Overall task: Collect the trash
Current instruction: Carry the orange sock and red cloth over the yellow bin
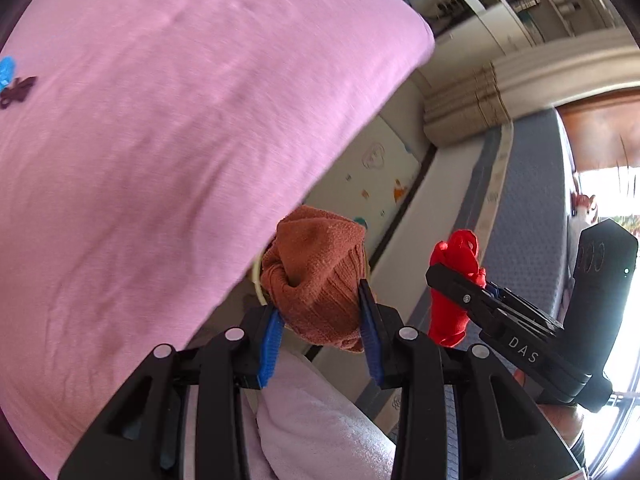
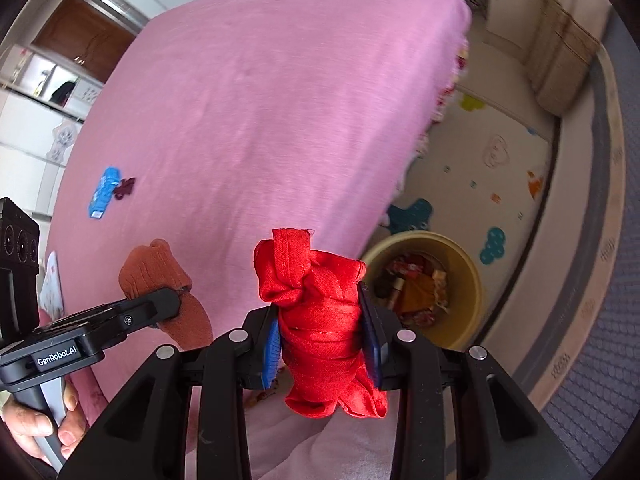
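A person's left gripper (image 1: 322, 330) is clamped on a bunched rust-brown cloth (image 1: 318, 276), its blue pads pressing either side of the wad with the jaws only partly apart. Just to the right, the right gripper (image 2: 324, 338) pinches a knotted red cloth (image 2: 320, 320) in the same narrow hold, the fabric spilling above and below the pads. Both bundles hang near the edge of a bed under a pink sheet (image 2: 280, 100). Far back on that sheet lie a small blue wrapper (image 2: 103, 192) and, touching it, a dark scrap (image 2: 125, 189). On the floor beside the bed, past the red cloth, stands a yellow bin (image 2: 472, 276) holding mixed litter, on a pale play mat (image 2: 492, 168) printed with coloured shapes.
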Demonstrator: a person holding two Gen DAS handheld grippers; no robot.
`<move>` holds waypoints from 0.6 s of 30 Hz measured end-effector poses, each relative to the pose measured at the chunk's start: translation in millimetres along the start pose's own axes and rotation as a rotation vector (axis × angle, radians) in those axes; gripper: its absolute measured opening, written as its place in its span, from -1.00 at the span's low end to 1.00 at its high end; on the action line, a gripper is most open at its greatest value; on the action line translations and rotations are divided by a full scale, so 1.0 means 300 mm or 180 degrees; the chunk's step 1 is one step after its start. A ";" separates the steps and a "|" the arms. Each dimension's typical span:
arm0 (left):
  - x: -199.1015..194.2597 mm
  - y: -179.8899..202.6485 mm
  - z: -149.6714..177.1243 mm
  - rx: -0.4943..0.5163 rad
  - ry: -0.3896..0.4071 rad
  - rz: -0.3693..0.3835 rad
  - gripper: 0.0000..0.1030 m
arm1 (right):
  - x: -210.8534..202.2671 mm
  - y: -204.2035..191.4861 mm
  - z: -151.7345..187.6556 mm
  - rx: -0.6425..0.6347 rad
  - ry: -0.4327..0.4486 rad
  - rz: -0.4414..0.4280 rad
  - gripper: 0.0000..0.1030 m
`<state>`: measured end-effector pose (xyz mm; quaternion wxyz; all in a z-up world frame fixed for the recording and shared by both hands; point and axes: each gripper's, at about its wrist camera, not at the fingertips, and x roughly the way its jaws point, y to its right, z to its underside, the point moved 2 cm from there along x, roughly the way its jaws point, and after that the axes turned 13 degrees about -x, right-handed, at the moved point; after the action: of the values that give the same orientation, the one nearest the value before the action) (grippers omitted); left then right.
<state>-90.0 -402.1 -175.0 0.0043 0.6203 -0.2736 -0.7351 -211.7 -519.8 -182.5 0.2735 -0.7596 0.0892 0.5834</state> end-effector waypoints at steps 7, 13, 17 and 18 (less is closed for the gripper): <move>0.221 0.155 0.056 0.0237 -0.0368 -0.0131 -0.31 | 0.033 0.199 0.099 0.0284 -0.0138 0.0029 -0.36; 0.392 0.200 0.079 0.0282 -0.0661 -0.0224 -0.31 | 0.114 0.316 0.168 0.0439 -0.0273 0.0008 -0.36; 0.506 0.215 0.084 0.0362 -0.0804 -0.0333 -0.31 | 0.182 0.366 0.194 0.0574 -0.0351 -0.0037 -0.36; 0.534 0.214 0.082 0.0367 -0.0838 -0.0359 -0.31 | 0.200 0.378 0.199 0.0605 -0.0370 -0.0044 -0.36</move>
<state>-170.7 -502.3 -292.6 -0.1086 0.5321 -0.2783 -0.7922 -294.9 -572.2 -284.1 0.3531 -0.6956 0.1229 0.6135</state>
